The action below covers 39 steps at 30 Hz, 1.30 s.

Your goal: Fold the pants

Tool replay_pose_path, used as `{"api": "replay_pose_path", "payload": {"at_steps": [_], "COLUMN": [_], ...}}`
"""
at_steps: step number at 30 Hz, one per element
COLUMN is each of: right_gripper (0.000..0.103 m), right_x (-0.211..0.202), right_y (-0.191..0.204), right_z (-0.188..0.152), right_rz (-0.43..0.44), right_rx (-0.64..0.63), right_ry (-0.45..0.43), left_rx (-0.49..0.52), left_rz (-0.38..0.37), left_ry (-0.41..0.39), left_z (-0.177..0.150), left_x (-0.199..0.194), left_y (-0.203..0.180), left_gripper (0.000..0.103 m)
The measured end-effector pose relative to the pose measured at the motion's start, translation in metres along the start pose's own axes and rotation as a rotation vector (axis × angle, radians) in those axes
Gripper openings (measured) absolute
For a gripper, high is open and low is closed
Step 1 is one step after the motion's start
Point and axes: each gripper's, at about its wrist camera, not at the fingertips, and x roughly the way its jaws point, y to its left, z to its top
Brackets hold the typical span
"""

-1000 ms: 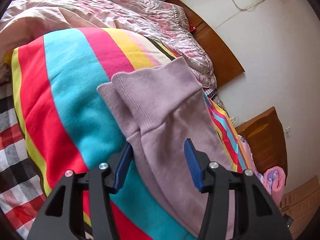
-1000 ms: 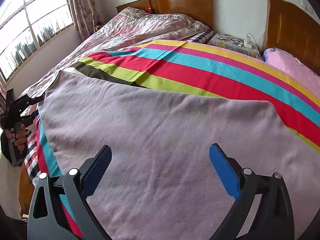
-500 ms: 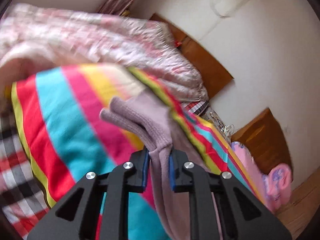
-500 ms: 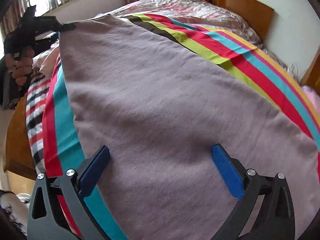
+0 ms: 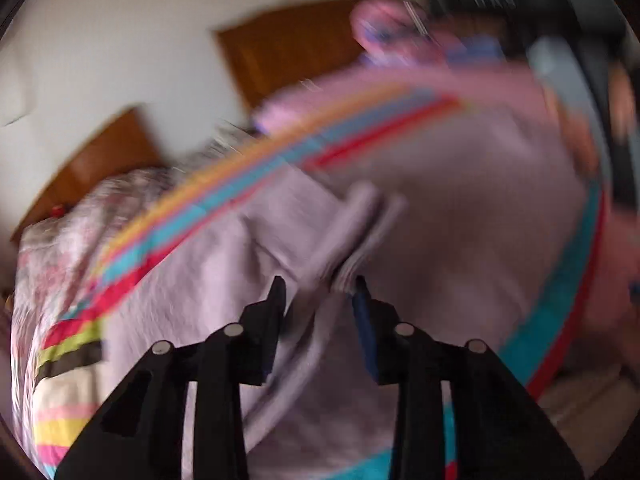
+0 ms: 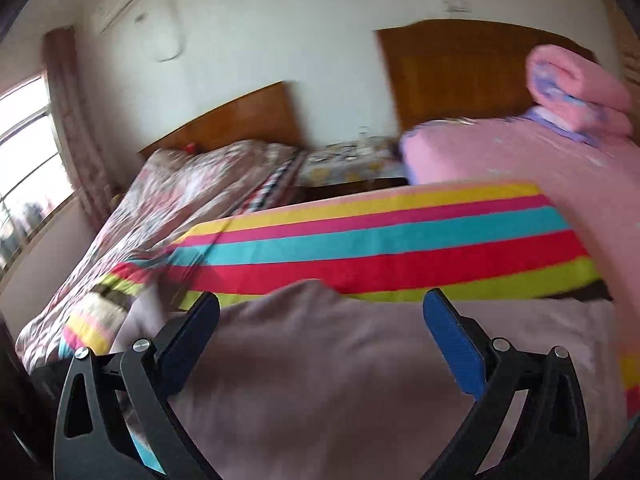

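The lilac pants lie on a striped blanket on the bed. The left wrist view is blurred by motion. My left gripper has its jaws partly apart, with the ribbed leg cuffs sitting at the fingertips over the spread pants; I cannot tell whether it grips them. In the right wrist view my right gripper is wide open and empty, low over the pants, whose raised fold edge lies between its fingers.
The striped blanket runs across beyond the pants. A floral quilt lies to the left, a pink bed with a rolled pink blanket to the right. Wooden headboards stand against the white wall.
The left gripper, shut on the leg cuffs half a second ago, has swung them over the pants and its jaws have parted. The right gripper has tilted up toward the headboards, still open.
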Motion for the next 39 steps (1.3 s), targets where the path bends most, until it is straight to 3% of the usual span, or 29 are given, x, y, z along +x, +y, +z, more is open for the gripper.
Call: {"api": "replay_pose_path", "payload": {"at_steps": [1,3,5,8,11,13,17,20,24,27,29,30,35,39], "right_gripper": [0.099,0.099,0.099,0.097,0.085,0.082,0.074,0.073,0.070,0.051,0.020,0.016,0.015,0.015], "right_x": [-0.001,0.001,0.005,0.022,0.039,0.054,0.069,0.065,0.070,0.081,0.082,0.080,0.065,0.050], "right_y": [-0.012,-0.022,-0.022,-0.008,0.018,0.037,0.053,0.061,0.059,0.053,0.050,0.050,0.059,0.083], "right_z": [-0.005,-0.015,-0.032,-0.060,-0.081,-0.094,-0.114,-0.117,-0.116,-0.117,-0.117,-0.117,-0.102,-0.071], "right_rz": [-0.011,0.007,0.056,0.179,0.308,0.336,0.320,0.348,0.365,0.369,0.389,0.407,0.443,0.488], "right_rx": [0.023,0.040,0.044,0.068,0.089,0.084,0.081,0.083,0.161,0.225,0.236,0.249,0.252,0.195], "right_ry": [0.018,0.058,0.117,0.211,0.303,0.392,0.497,0.513,0.518,0.524,0.538,0.536,0.453,0.386], "left_rx": [0.037,0.039,-0.022,-0.184,-0.358,-0.428,-0.421,-0.386,-0.429,-0.455,-0.469,-0.477,-0.486,-0.467], "left_rz": [-0.019,-0.030,-0.043,0.010,0.136,0.209,0.200,0.178,0.152,0.155,0.154,0.150,0.141,0.143], "left_ry": [0.040,0.015,-0.075,-0.160,-0.097,-0.041,0.007,0.046,0.047,0.025,0.017,0.016,0.023,0.021], "left_z": [-0.009,-0.015,-0.019,-0.036,-0.061,-0.084,-0.107,-0.119,-0.138,-0.144,-0.148,-0.150,-0.157,-0.155], "left_x": [0.009,-0.001,-0.028,-0.062,-0.060,-0.058,-0.059,-0.049,-0.041,-0.048,-0.052,-0.055,-0.060,-0.064], "left_y": [-0.014,-0.014,0.010,0.063,0.114,0.138,0.149,0.146,0.154,0.148,0.149,0.149,0.146,0.140], "left_gripper": [0.036,0.043,0.078,0.090,0.092,0.091,0.091,0.092,0.092,0.092,0.092,0.092,0.092,0.092]}}
